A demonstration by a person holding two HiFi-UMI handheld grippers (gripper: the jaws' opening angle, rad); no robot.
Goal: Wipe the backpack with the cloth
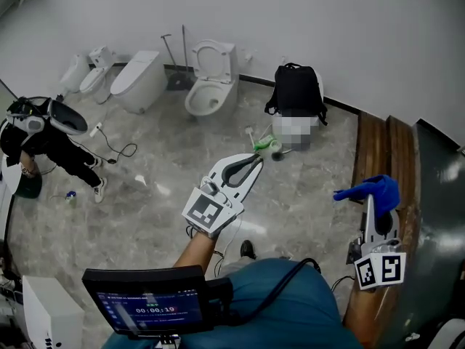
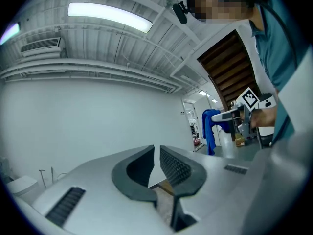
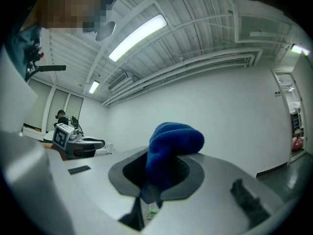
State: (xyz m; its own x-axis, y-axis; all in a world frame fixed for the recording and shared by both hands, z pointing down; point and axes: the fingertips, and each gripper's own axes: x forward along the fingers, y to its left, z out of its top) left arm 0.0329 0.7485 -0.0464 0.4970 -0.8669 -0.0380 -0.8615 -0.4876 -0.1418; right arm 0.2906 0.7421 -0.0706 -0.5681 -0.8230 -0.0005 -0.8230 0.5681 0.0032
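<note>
The black backpack (image 1: 296, 89) stands upright against the far wall, well ahead of both grippers. My right gripper (image 1: 372, 203) is held up at the right, shut on the blue cloth (image 1: 374, 189), which bunches over its jaws (image 3: 172, 143). In the left gripper view the same cloth (image 2: 210, 129) hangs from that gripper. Held out over the floor in the middle, my left gripper (image 1: 251, 163) points toward the backpack; its jaws are shut with nothing between them (image 2: 156, 153).
A white toilet (image 1: 211, 78) and other toilet fixtures (image 1: 138, 78) line the back wall. A person (image 1: 43, 133) crouches at the left. Green and white items (image 1: 267, 144) lie on the floor before the backpack. Wooden steps (image 1: 378, 151) run along the right. A screen (image 1: 149, 304) sits below.
</note>
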